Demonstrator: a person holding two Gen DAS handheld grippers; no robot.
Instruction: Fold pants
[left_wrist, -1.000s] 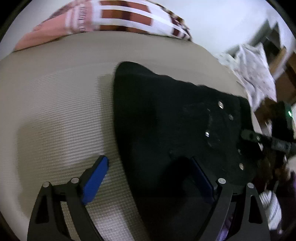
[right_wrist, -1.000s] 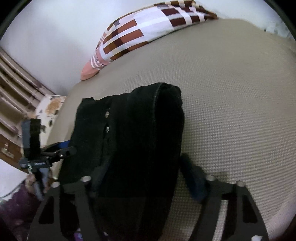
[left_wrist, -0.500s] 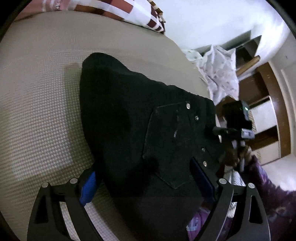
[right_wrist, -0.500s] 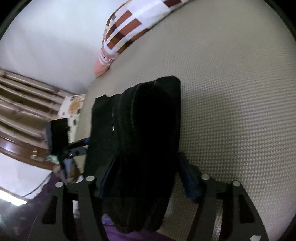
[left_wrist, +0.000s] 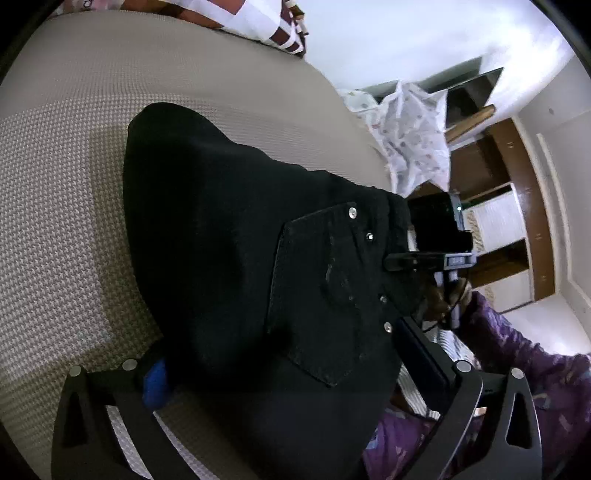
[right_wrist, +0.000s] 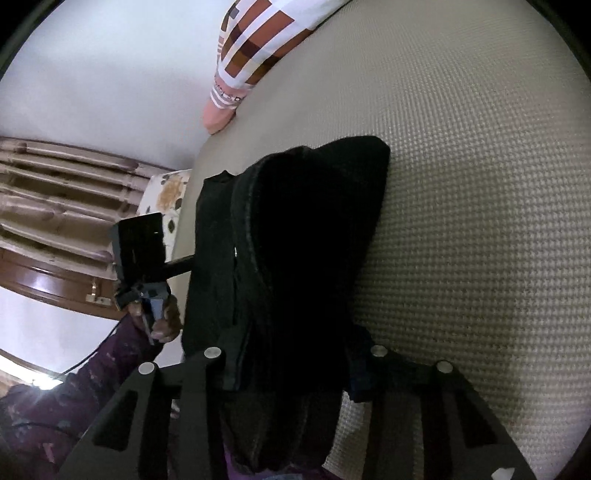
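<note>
The black pants (left_wrist: 240, 258) lie folded into a thick bundle on the beige bed (left_wrist: 55, 203), back pocket with silver rivets facing up. My left gripper (left_wrist: 284, 354) straddles the bundle's near end with its fingers wide apart, one blue pad (left_wrist: 155, 380) at the left and one finger (left_wrist: 424, 350) at the right. My right gripper (right_wrist: 291, 365) straddles the pants (right_wrist: 303, 236) from the other side, its fingers wide apart around the stacked layers. Each gripper shows in the other's view, the right (left_wrist: 439, 240) and the left (right_wrist: 140, 251).
A checked pillow (right_wrist: 258, 48) lies at the bed's far end. A white patterned bag (left_wrist: 410, 136) and wooden shelves (left_wrist: 509, 206) stand beyond the bed's right edge. Curtains (right_wrist: 55, 195) hang at the left. The person's purple sleeve (left_wrist: 517, 369) is close by.
Both grippers have slid further onto the folded pants and tilted, lifting the bundle's near end toward the bed's edge. The views have rotated toward the room.
</note>
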